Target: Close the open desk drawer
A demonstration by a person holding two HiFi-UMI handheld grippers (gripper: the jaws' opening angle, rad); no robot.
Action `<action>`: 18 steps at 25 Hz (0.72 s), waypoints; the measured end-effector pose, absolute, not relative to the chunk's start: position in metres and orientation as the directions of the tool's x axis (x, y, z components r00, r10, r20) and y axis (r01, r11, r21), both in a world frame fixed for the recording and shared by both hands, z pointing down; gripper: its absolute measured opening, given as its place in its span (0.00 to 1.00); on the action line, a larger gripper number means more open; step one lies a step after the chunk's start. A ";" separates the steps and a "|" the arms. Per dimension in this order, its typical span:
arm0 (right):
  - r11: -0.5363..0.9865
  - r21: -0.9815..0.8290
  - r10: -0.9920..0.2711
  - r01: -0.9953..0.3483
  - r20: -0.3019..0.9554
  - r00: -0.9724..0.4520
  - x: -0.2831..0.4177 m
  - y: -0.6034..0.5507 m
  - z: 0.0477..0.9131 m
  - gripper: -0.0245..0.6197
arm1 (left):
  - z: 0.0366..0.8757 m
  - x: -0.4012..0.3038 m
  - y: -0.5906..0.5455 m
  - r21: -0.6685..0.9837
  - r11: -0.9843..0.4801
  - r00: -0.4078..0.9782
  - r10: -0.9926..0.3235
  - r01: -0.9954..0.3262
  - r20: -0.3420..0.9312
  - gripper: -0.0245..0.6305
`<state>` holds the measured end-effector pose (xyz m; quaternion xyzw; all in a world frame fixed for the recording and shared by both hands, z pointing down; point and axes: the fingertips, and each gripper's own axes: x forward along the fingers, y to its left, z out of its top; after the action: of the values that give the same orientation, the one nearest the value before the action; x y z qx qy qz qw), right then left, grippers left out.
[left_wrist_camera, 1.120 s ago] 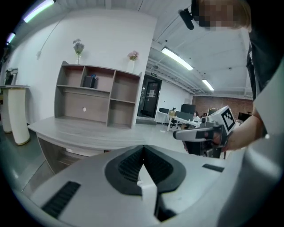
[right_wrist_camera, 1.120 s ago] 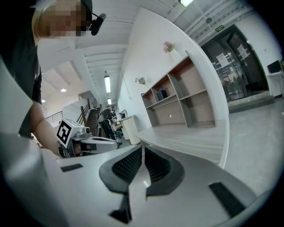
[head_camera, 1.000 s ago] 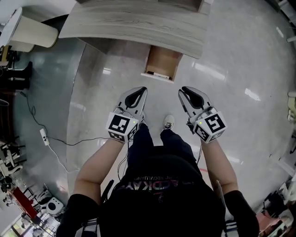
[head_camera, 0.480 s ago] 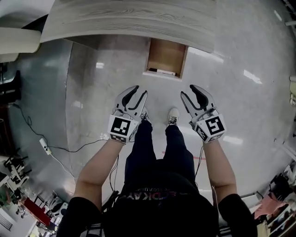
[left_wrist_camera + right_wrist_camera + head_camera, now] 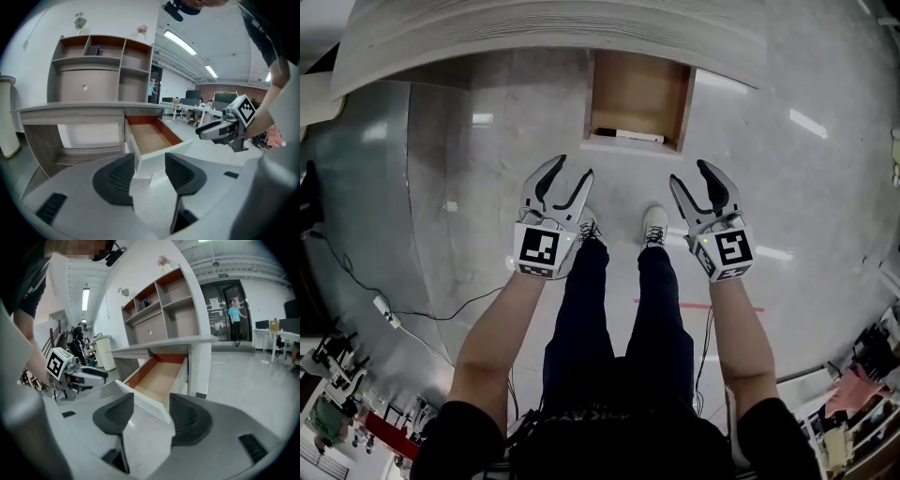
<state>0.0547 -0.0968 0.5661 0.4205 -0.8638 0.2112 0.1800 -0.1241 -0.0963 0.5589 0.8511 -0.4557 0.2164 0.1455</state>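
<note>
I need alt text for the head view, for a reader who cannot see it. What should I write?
Seen from above, a person stands facing an open drawer that sticks out from under a wooden desk. The left gripper and right gripper are held out before it; their jaws have just been opening, with nothing between them.

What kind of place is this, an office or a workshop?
Probably an open-plan office: a desk with an open drawer, a shelf unit, and rows of work desks under strip ceiling lights farther back.
</note>
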 end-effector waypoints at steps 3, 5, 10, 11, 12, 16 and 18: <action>0.543 -0.205 -0.650 -0.814 0.511 -0.562 0.054 -0.106 0.596 0.42 | 0.583 -0.129 -0.105 0.032 -0.545 0.485 -0.715 -0.838 0.505 0.35; 0.547 -0.198 -0.647 -0.814 0.517 -0.561 0.052 -0.110 0.611 0.43 | 0.594 -0.130 -0.111 0.022 -0.548 0.483 -0.718 -0.836 0.501 0.36; 0.561 -0.194 -0.636 -0.805 0.522 -0.569 0.048 -0.118 0.633 0.44 | 0.613 -0.122 -0.125 0.023 -0.555 0.494 -0.720 -0.832 0.487 0.37; 0.565 -0.192 -0.636 -0.802 0.518 -0.572 0.046 -0.120 0.636 0.44 | 0.616 -0.120 -0.127 0.022 -0.557 0.496 -0.721 -0.830 0.483 0.37; 0.568 -0.191 -0.638 -0.801 0.513 -0.575 0.045 -0.122 0.637 0.44 | 0.619 -0.118 -0.130 0.020 -0.559 0.499 -0.722 -0.829 0.479 0.37; 0.568 -0.196 -0.645 -0.799 0.498 -0.580 0.040 -0.126 0.641 0.44 | 0.620 -0.114 -0.134 0.022 -0.560 0.506 -0.730 -0.828 0.460 0.37; 0.565 -0.200 -0.648 -0.800 0.493 -0.581 0.039 -0.128 0.642 0.44 | 0.617 -0.113 -0.137 0.022 -0.557 0.507 -0.738 -0.830 0.445 0.37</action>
<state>0.0386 -0.1282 0.6416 0.4186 -0.8650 0.2054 0.1854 -0.1128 -0.1373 0.6174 0.8601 -0.4560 0.1963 0.1172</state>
